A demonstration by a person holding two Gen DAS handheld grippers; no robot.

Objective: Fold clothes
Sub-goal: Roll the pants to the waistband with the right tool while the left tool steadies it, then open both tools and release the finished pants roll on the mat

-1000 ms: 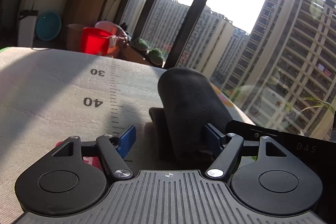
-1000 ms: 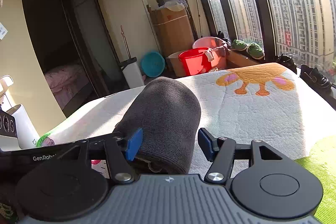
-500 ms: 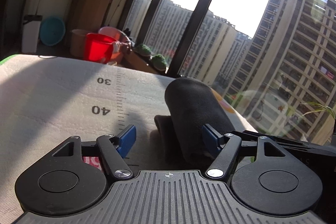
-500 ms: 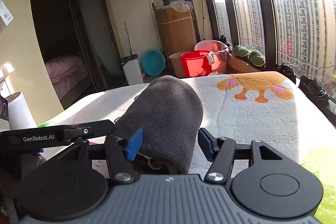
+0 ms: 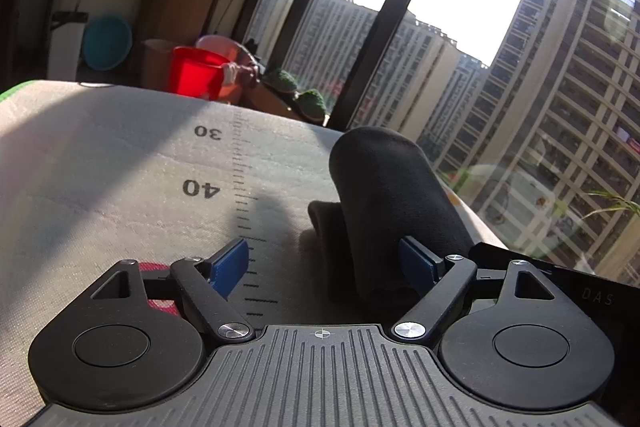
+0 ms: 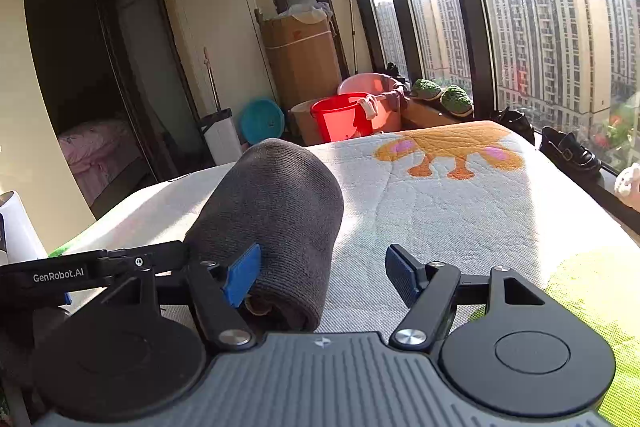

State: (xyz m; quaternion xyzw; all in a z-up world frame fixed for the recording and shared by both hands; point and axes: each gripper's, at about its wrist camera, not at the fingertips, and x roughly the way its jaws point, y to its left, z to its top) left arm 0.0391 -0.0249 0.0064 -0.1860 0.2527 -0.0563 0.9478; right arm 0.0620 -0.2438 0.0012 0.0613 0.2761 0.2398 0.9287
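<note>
Both grippers sit low at the near end of the rolled dark garment (image 6: 272, 223), which lies on the quilted mat (image 6: 460, 211) covering the table, its long axis running away toward the window. The left gripper (image 5: 324, 263) has its jaws opening: the right-hand pad (image 5: 416, 265) rests against the roll's flank, while the other pad stands clear over the mat's printed ruler (image 5: 240, 187), so nothing is pinched. The right gripper (image 6: 320, 275) is opening its jaws as well; its left-hand pad (image 6: 242, 273) lies against the roll's end and the far pad is well apart from the cloth, with bare mat between.

This reads as the letting-go after a roll-up, and the bundle looks nearly finished. A loose flap (image 5: 324, 223) peeks out at the base in the left wrist view, and that is the weak spot. To do this well, both sets of jaws should open fully before either hand draws back, so no pad snags the knit and drags the roll open. Pulling straight back along the roll's axis, low and level, would probably keep it seated. The soft cloth may spring loose slightly, so a gentle tuck of the flap could follow.
</note>
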